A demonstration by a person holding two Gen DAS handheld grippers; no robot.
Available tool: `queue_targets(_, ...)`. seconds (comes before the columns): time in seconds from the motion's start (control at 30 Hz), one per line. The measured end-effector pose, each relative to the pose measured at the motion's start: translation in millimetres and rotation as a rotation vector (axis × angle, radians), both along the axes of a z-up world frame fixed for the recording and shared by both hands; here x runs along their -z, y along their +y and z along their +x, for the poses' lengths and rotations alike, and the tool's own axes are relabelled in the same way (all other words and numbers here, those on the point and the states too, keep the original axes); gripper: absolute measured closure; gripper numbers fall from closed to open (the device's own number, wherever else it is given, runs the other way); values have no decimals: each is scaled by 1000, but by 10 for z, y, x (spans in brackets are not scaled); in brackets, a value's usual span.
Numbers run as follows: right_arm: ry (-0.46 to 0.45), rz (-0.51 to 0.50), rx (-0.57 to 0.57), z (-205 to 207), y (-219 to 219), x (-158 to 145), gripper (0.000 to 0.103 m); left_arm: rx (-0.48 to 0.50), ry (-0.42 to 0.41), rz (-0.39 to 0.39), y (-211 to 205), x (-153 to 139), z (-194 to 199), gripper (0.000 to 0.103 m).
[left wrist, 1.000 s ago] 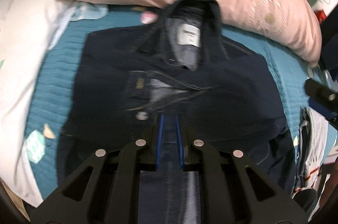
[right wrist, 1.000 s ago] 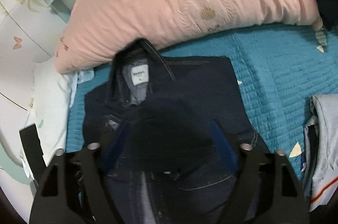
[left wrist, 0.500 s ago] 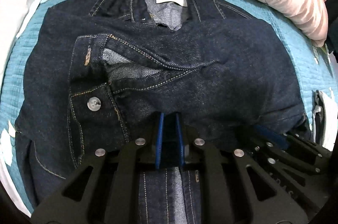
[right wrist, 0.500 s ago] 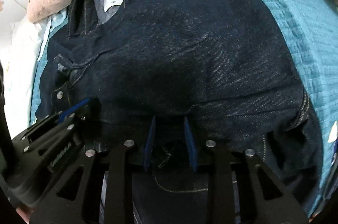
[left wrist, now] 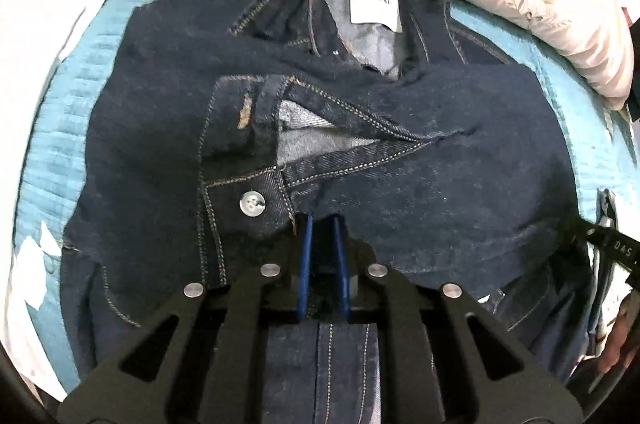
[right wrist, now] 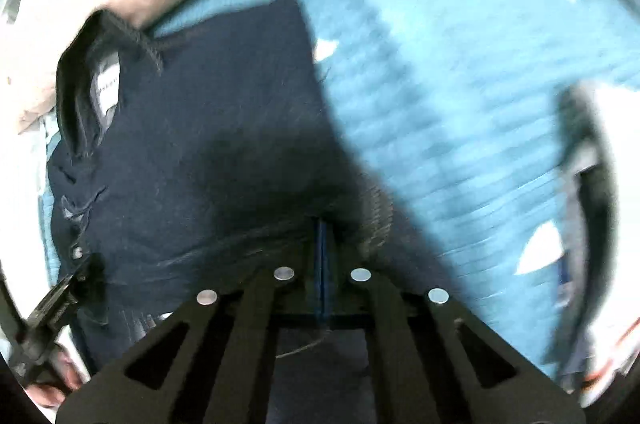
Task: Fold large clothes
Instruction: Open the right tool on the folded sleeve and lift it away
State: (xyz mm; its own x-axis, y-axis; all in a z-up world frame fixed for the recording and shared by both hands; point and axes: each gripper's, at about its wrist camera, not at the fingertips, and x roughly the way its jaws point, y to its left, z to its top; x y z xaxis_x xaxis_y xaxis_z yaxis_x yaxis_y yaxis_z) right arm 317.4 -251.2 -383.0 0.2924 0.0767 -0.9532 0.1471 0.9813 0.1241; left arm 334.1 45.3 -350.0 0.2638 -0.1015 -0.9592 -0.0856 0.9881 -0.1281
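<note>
A dark denim jacket (left wrist: 440,163) lies on the teal bedspread (left wrist: 52,143), collar and white label towards the pink pillow, its lower part folded up over the chest. My left gripper (left wrist: 322,224) is shut on the folded near edge, dark cloth between its blue pads, beside a white button (left wrist: 252,203). In the blurred right wrist view the jacket (right wrist: 200,143) fills the left half. My right gripper (right wrist: 322,228) has its pads pressed together at the jacket's right near edge, where creases run into the tips. Each gripper shows at the rim of the other's view.
A long pink pillow (left wrist: 540,3) lies behind the collar, and a white pillow (left wrist: 48,3) is at the left. Bare teal bedspread (right wrist: 460,83) stretches to the right of the jacket. Other folded clothes (right wrist: 592,183) lie at the far right edge. A hand (left wrist: 616,348) shows at lower right.
The right gripper's jaws have gone from wide apart to pressed together on the jacket's edge, and its view has swung right. Both grippers have sunk towards the jacket.
</note>
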Motion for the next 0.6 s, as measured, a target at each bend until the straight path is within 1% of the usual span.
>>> queue_targets(0.03,45,60,-2,30,-60,154,103,-12,12,-20,18,48,18,91)
queue_targets(0.07,70,126,25,48,-143,308,103,-25,14,-34,40,87,26,91)
queue_targets(0.1,74,163,40,56,-195,374,103,-41,7,-51,64,124,24,91)
queue_targets(0.2,88,81,-26,83,-89,299,103,-33,1,-36,49,110,18,91)
queue_targets(0.27,83,72,-10,58,-80,166,103,-37,19,-35,48,37,29,90)
queue_targets(0.33,22,116,5,28,-98,-34,100,-44,6,-45,58,-100,42,89)
queue_targets(0.4,-46,142,-13,32,-55,-251,100,-50,-34,-26,94,-218,35,88)
queue_targets(0.43,-66,161,-25,74,-24,-332,100,-52,-46,-42,104,-259,68,88)
queue_targets(0.47,-84,190,-41,103,26,-389,100,-58,-50,-57,121,-280,106,88)
queue_targets(0.5,-108,224,-80,161,137,-441,100,-71,-54,-74,138,-290,158,88)
queue_targets(0.6,-119,221,-151,325,521,-407,100,-87,-57,-106,145,-262,319,88)
